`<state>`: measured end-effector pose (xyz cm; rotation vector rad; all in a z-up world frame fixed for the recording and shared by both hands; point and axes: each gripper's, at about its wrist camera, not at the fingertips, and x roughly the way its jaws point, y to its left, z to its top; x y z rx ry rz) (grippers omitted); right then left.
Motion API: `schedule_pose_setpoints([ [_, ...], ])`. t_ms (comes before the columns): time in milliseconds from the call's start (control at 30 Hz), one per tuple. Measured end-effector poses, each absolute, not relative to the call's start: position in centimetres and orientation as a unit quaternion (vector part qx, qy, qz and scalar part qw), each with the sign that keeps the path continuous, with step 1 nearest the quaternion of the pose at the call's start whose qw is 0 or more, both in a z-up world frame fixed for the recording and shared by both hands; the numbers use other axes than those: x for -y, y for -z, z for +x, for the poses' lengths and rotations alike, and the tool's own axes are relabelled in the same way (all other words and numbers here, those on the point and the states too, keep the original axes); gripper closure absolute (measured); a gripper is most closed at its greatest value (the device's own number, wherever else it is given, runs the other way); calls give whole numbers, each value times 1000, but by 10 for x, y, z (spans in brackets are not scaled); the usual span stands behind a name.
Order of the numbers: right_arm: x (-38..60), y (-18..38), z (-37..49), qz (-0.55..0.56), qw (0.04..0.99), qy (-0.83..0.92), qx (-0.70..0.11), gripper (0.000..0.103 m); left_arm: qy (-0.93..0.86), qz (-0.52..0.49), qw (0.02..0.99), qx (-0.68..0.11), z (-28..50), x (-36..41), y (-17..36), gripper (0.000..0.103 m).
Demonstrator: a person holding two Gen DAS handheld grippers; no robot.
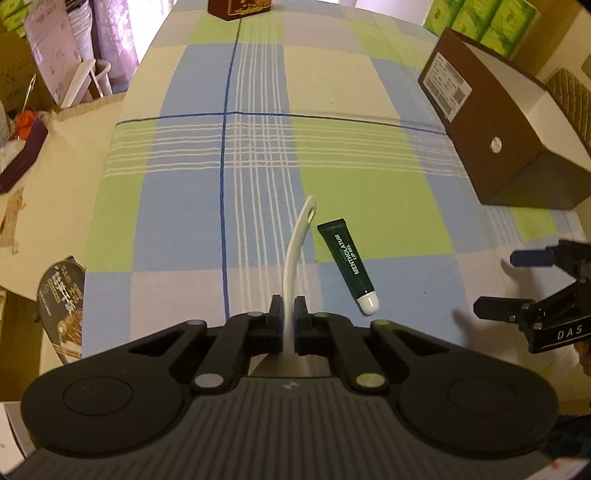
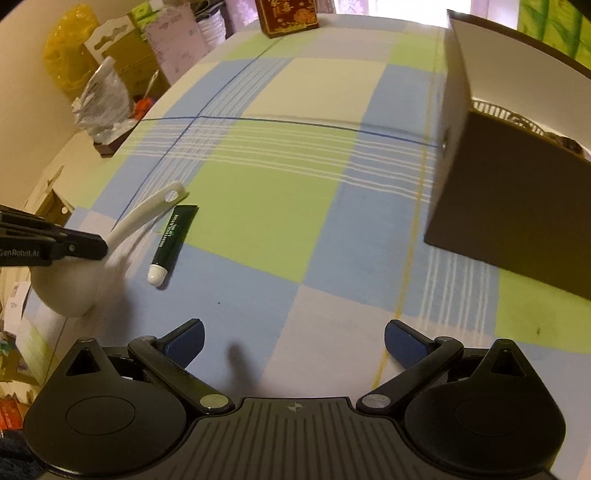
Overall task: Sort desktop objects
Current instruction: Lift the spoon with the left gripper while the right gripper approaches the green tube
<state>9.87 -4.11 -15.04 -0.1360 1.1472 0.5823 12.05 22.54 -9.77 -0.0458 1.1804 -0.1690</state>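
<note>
The left gripper [image 1: 288, 314] is clamping the white spoon [image 1: 295, 243] by its handle near the bowl, probably to carry it toward the brown box [image 1: 491, 147] at far right, while the right gripper [image 2: 293, 341] is waiting wide and empty, and the green tube [image 1: 349, 264] is lying just right of the spoon.

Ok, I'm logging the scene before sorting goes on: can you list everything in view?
white ceramic spoon: one, white, clamped by the handle in the left gripper.
dark green lip gel tube: one, green with white cap, on the cloth beside the spoon.
brown cardboard box: one, brown, right side.
red patterned box: one, far edge.
checked tablecloth: one, blue, green, cream.
left gripper: shut on the spoon.
right gripper: open, empty.
</note>
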Motion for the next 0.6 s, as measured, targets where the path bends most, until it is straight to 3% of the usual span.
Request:
schedule_pose_setpoints([
  [233,54,149,103,-58,804,-250,-537,2,93,-37,813,-573,121,-207,104,95],
  [333,64,150,104,-48,805,-238,-541,2,96,-44,814,-571,118,-211,98,85],
  [600,84,151,109,-39,807,-219,-547,2,110,-64,807,-576,122,-208,102,81],
])
